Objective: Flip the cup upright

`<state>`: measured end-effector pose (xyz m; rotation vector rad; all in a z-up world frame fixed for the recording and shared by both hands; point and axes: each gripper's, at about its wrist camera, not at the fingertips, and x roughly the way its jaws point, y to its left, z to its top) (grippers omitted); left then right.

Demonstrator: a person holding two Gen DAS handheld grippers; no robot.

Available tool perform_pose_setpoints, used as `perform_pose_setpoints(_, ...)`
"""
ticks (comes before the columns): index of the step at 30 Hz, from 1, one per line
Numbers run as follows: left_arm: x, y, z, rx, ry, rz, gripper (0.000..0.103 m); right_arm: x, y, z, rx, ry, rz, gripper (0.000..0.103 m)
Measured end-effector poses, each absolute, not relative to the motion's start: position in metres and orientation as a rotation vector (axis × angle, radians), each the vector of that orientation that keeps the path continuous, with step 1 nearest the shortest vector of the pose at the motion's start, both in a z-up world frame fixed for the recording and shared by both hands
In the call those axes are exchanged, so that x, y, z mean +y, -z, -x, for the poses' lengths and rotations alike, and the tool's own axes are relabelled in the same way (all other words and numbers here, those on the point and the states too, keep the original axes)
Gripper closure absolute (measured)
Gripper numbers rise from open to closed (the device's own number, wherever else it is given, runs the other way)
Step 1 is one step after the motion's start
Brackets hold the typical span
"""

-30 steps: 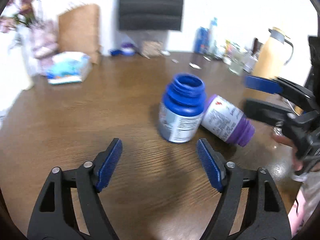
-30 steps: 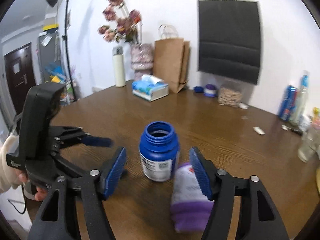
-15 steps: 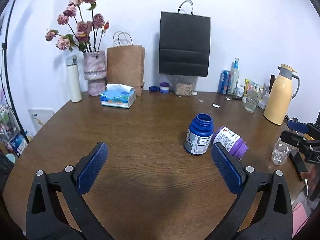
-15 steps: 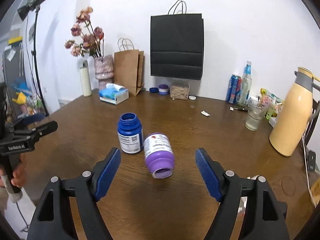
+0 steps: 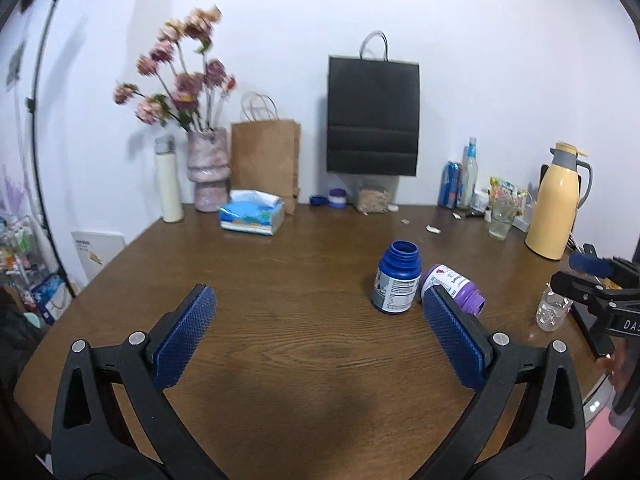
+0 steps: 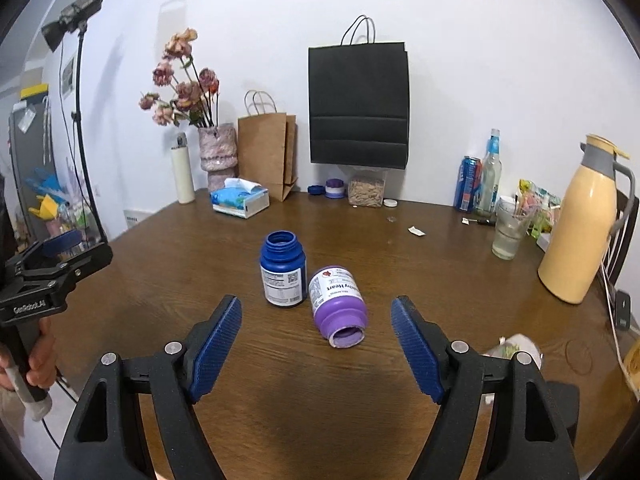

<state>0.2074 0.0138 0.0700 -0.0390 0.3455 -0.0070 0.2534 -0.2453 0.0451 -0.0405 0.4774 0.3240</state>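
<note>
A blue open-topped bottle (image 6: 283, 269) stands upright on the wooden table (image 6: 400, 272); it also shows in the left wrist view (image 5: 396, 278). A purple bottle (image 6: 338, 305) lies on its side touching it, mouth toward the right wrist camera; it shows in the left wrist view (image 5: 454, 287) too. My right gripper (image 6: 316, 344) is open and empty, a little short of the purple bottle. My left gripper (image 5: 320, 336) is open and empty, to the left of both bottles.
A yellow thermos jug (image 6: 580, 220), a glass (image 6: 508, 232) and cans stand at the right. A tissue box (image 6: 240, 200), vase (image 6: 218, 156), white flask and paper bags line the back. A small clear jar (image 5: 554, 310) sits near the right edge.
Both grippers have pulled back from the bottles and risen. The blue bottle stands upright and the purple one lies beside it, both unmoved.
</note>
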Motion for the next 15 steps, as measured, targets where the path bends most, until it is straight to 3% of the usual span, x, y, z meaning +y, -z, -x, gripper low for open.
perform_pose_setpoints(7, 0.014, -0.055, -0.105, 0.27, -0.028, 0.034, 0.0, -0.243, -0.037, -0.177, 0.401, -0.314, 0.009, 0.021)
perform_pose_setpoints(12, 0.013, -0.016, -0.02, 0.19, -0.058, -0.06, 0.0, -0.235, -0.013, -0.086, 0.3, -0.294, -0.06, 0.02)
perform_pose_setpoints(15, 0.008, 0.007, 0.012, 0.219, -0.038, -0.092, 0.0, -0.226, 0.011, -0.021, 0.228, -0.281, -0.047, 0.005)
